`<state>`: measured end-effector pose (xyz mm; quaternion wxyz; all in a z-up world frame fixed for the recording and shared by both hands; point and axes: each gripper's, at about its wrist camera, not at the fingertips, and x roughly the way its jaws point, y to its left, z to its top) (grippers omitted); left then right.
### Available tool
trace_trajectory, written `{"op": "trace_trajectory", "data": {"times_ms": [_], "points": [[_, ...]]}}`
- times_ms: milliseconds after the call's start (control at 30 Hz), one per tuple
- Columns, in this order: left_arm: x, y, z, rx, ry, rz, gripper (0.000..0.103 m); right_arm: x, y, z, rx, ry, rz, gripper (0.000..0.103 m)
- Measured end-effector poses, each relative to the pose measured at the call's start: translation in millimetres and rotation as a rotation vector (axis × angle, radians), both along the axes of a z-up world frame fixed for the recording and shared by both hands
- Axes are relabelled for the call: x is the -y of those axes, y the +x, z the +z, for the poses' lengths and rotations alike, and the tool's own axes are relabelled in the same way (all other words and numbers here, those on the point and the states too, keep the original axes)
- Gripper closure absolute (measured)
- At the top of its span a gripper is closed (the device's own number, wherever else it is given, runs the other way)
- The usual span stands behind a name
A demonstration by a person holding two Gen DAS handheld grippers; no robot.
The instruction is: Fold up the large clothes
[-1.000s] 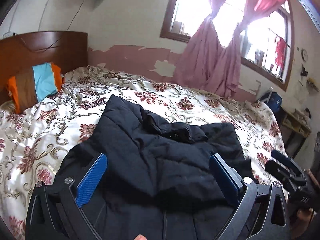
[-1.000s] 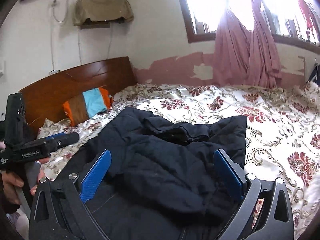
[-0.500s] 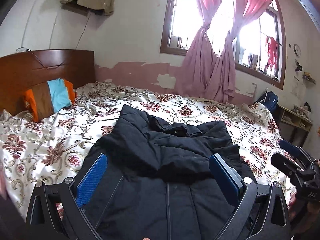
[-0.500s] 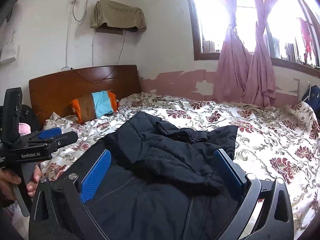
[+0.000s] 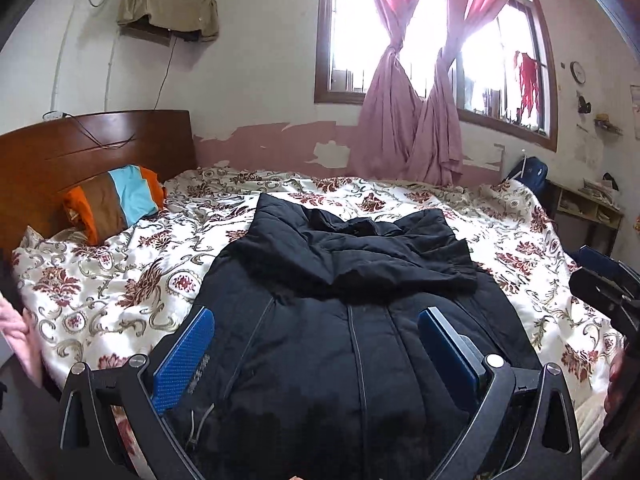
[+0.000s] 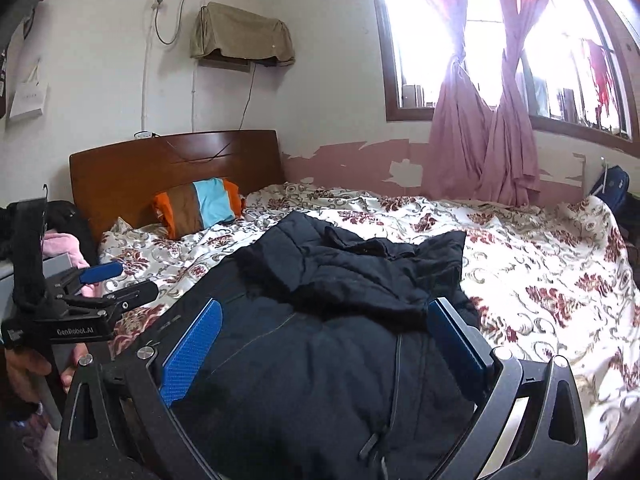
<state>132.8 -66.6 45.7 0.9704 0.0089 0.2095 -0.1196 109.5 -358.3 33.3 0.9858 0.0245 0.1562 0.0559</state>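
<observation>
A large black padded jacket (image 5: 340, 312) lies on the floral bedspread (image 5: 120, 280), its far part folded back over itself in a crumpled heap. It also shows in the right wrist view (image 6: 328, 320). My left gripper (image 5: 316, 344) is open and empty, held above the jacket's near part. My right gripper (image 6: 324, 340) is open and empty, also above the near part. The right gripper shows at the right edge of the left wrist view (image 5: 608, 292), and the left gripper shows at the left of the right wrist view (image 6: 100, 288).
A striped orange, brown and blue pillow (image 5: 116, 200) lies by the wooden headboard (image 5: 80, 152). Pink curtains (image 5: 412, 120) hang at the window on the far wall. A small desk (image 5: 584, 208) stands at the right of the bed. Pink and dark clothes (image 6: 60, 240) lie left of the bed.
Both grippers have pulled back and risen from the jacket, so more of the room and the jacket's near part show. The jacket has not moved.
</observation>
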Motion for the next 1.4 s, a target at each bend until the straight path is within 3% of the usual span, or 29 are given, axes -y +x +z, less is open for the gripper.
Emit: {"op": "trace_trajectory", "data": {"times_ms": [267, 700, 1133, 1300, 1400], "points": [[-7.5, -40.2, -14.2, 0.01, -0.022, 0.004, 0.0, -10.4, -36.1, -6.7, -0.002, -0.01, -0.016, 0.002], [-20.2, -66.8, -35.3, -0.033, 0.07, 0.03, 0.0, -12.2, -54.6, -53.3, -0.081, -0.021, -0.037, 0.002], [-45.6, -84.1, -66.3, -0.113, 0.104, 0.041, 0.0, -16.7, -69.5, -77.2, -0.061, -0.018, -0.001, 0.002], [-50.0, -91.0, -86.7, -0.171, 0.22, 0.01, 0.001, -21.3, -69.3, -98.6, -0.146, -0.054, -0.012, 0.002], [-50.3, -85.0, -96.7, -0.236, 0.235, -0.002, 0.001, -17.8, -66.6, -113.5, -0.213, -0.033, -0.031, 0.002]]}}
